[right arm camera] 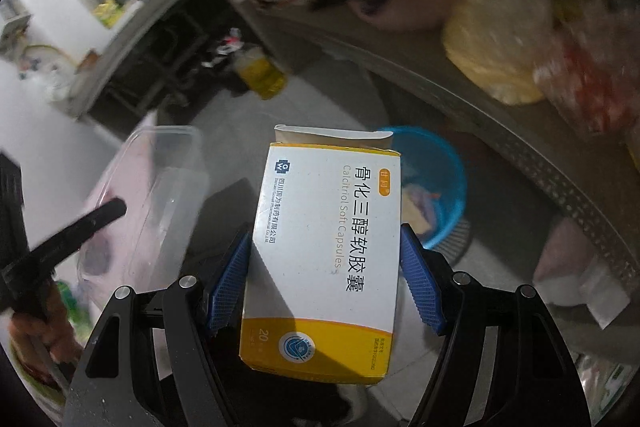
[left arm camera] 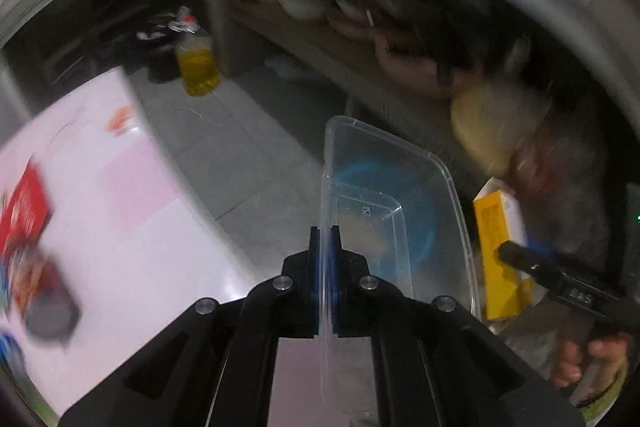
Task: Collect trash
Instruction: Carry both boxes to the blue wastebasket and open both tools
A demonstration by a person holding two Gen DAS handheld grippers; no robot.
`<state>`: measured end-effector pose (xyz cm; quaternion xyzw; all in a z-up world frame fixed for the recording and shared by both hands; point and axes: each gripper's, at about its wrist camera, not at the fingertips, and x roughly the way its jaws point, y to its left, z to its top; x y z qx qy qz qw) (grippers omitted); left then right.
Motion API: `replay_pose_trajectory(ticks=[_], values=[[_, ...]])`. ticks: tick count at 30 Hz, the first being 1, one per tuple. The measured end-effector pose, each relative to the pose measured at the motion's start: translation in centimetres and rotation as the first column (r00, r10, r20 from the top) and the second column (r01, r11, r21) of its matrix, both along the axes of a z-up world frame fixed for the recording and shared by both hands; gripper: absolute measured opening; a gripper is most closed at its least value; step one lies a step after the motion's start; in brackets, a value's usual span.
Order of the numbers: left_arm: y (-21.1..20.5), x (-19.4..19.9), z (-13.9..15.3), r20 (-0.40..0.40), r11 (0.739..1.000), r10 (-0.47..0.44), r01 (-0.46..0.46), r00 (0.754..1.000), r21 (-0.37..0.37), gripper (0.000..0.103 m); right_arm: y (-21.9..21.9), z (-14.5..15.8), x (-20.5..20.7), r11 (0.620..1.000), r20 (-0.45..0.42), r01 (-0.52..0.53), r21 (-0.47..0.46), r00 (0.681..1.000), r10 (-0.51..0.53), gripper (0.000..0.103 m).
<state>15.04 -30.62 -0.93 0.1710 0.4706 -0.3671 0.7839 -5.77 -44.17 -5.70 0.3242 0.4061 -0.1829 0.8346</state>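
1. The right gripper [right arm camera: 326, 283] clamps a white-and-yellow cardboard medicine box [right arm camera: 324, 251] across its width, long axis pointing ahead along the fingers.
2. The left gripper [left arm camera: 325, 255] has its fingers pinched narrow on one wall of a clear rectangular plastic container [left arm camera: 396, 203], held edge-on.
3. Beyond and below both sits a round blue plastic bin [right arm camera: 440, 179] on the floor, nearer the right gripper's box, I judge.
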Motion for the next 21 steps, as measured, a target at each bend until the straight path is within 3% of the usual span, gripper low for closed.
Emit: replay_pose_trajectory(ticks=[3,6,8,12,15,19,21], values=[[-6.0,1.4,-3.8,-0.011,0.985,-0.062,0.063,0.998,0.16,0.003,-2.1,-3.0,1.0,0.999,-0.036,0.03,0.045,0.999,-0.029,0.068],[-11.3,2.3,-7.2,0.047,0.95,-0.145,0.126,0.988,0.286,0.003,-4.5,-7.1,3.3,0.995,-0.099,0.064,0.081,0.994,-0.056,0.068],[-14.6,3.4,-10.3,0.004,0.925,-0.158,0.147,0.987,0.35,0.003,-5.6,-8.9,4.6,0.993,-0.133,0.082,0.087,0.989,-0.07,0.068],[-18.2,4.6,-15.2,0.008,0.888,-0.182,0.161,0.983,0.431,0.004,-7.6,-12.2,7.7,0.994,-0.2,0.092,0.063,0.977,-0.078,0.069],[-20.1,6.0,-18.3,-0.065,0.883,-0.149,0.162,0.987,0.441,0.007,-9.4,-14.2,10.2,0.994,-0.229,0.11,0.022,0.968,-0.102,0.07],[-21.0,7.0,-20.0,-0.052,0.88,-0.135,0.144,0.989,0.453,0.054,-11.0,-16.8,12.1,0.994,-0.257,0.113,-0.002,0.96,-0.109,0.071],[-20.8,7.2,-19.8,-0.042,0.89,-0.129,0.135,0.991,0.436,0.056,-11.2,-17.6,12.1,0.993,-0.264,0.117,-0.013,0.958,-0.116,0.071]])
